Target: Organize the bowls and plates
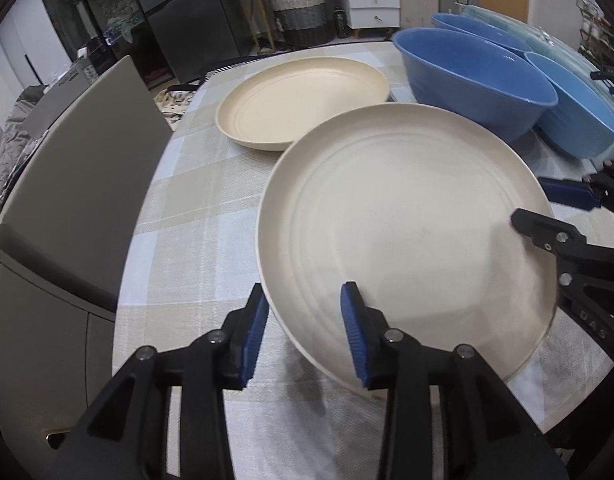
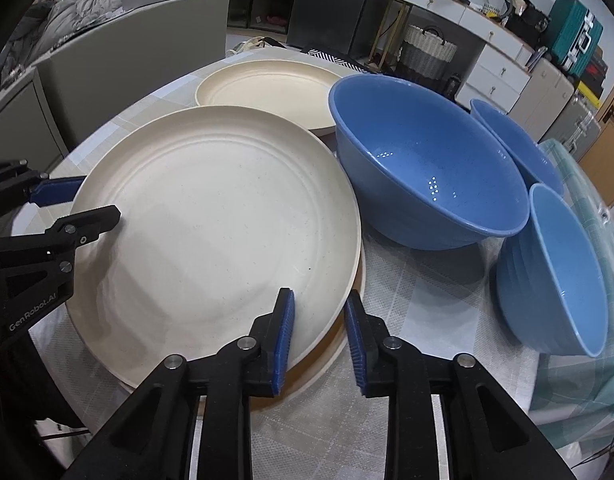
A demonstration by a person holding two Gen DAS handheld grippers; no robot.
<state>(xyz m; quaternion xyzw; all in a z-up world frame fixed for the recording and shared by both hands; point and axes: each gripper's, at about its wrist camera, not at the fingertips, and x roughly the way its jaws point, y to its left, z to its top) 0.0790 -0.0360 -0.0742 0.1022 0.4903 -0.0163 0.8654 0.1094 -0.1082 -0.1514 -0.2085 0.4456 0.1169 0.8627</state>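
Note:
A large cream plate (image 1: 407, 232) (image 2: 211, 220) lies on top of a second cream plate, whose rim (image 2: 339, 348) peeks out below it. My left gripper (image 1: 305, 332) (image 2: 83, 202) straddles the top plate's near-left rim, and its blue pads stand clear of the rim. My right gripper (image 2: 319, 340) (image 1: 543, 204) straddles the opposite rim in the same way, pads apart from it. Another cream plate (image 1: 303, 96) (image 2: 267, 88) sits farther back. A big blue bowl (image 1: 475, 76) (image 2: 423, 168) stands beside the plates, with two more blue bowls (image 2: 563, 272) (image 2: 511, 136) to its right.
Everything rests on a table with a pale checked cloth (image 1: 195, 208). A grey chair back (image 1: 79, 184) (image 2: 127, 60) stands close along the table's left side. A folded green cloth (image 2: 579, 360) lies by the bowls at the right edge.

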